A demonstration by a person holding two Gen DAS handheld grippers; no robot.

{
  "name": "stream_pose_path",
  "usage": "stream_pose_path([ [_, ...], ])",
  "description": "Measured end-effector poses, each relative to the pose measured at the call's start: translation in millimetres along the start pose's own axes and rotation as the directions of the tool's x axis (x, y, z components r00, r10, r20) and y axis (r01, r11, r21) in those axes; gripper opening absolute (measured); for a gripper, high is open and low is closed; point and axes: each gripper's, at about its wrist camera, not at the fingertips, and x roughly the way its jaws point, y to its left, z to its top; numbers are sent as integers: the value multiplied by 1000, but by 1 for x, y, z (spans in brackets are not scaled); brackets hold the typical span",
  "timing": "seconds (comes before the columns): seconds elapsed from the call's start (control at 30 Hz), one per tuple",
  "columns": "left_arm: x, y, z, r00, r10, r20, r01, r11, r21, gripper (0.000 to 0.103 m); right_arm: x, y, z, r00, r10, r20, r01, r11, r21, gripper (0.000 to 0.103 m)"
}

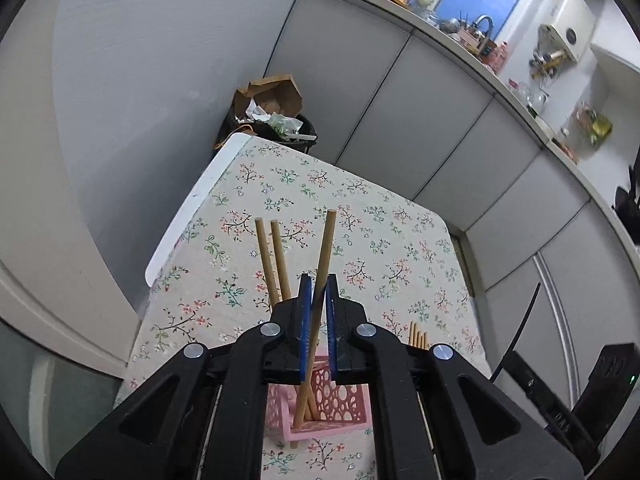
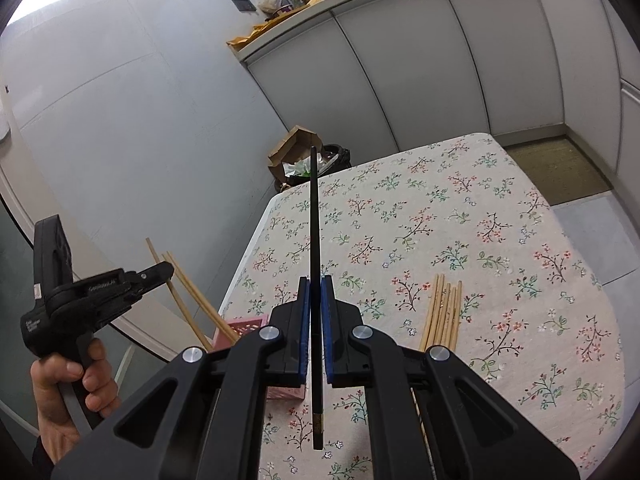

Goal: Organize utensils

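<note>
Floral tablecloth [image 2: 460, 216] below: the left gripper [image 1: 319, 300] pinches a wooden chopstick [image 1: 320, 280] above the pink holder [image 1: 332, 404] near the table's left edge. Right gripper [image 2: 316, 300] clamps a black chopstick [image 2: 315, 240]; loose wooden chopsticks [image 2: 442, 312] lie mid-table.

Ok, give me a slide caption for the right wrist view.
Right gripper clamps a black chopstick above the floral tablecloth, wooden chopsticks bundled alongside.

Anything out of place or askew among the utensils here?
Yes. The right gripper holds one black chopstick, unlike the wooden chopsticks on the table. The wooden chopstick in the left gripper crosses the two leaning in the pink basket.
</note>
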Motion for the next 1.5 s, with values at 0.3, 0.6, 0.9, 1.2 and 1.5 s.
stream_pose_path([
  [0.3,2,6,12,999,-16,33,17,999,-28,7,17,1,-6,999,4,-46,-4,1000,10,6],
  [0.6,-17,3,27,993,-31,115,33,999,-23,6,22,3,-7,999,9,-49,-9,1000,4,6],
  [0.9,-12,10,29,991,-70,112,75,996,-44,8,23,5,-9,998,14,-55,-14,1000,-2,6],
  [1.2,-2,9,37,994,-44,104,46,999,-17,8,25,4,-8,998,15,-57,-15,1000,-6,6],
  [1.5,9,-25,8,998,57,-40,-48,978,204,10,26,-1,-7,998,15,-60,-14,1000,12,6],
])
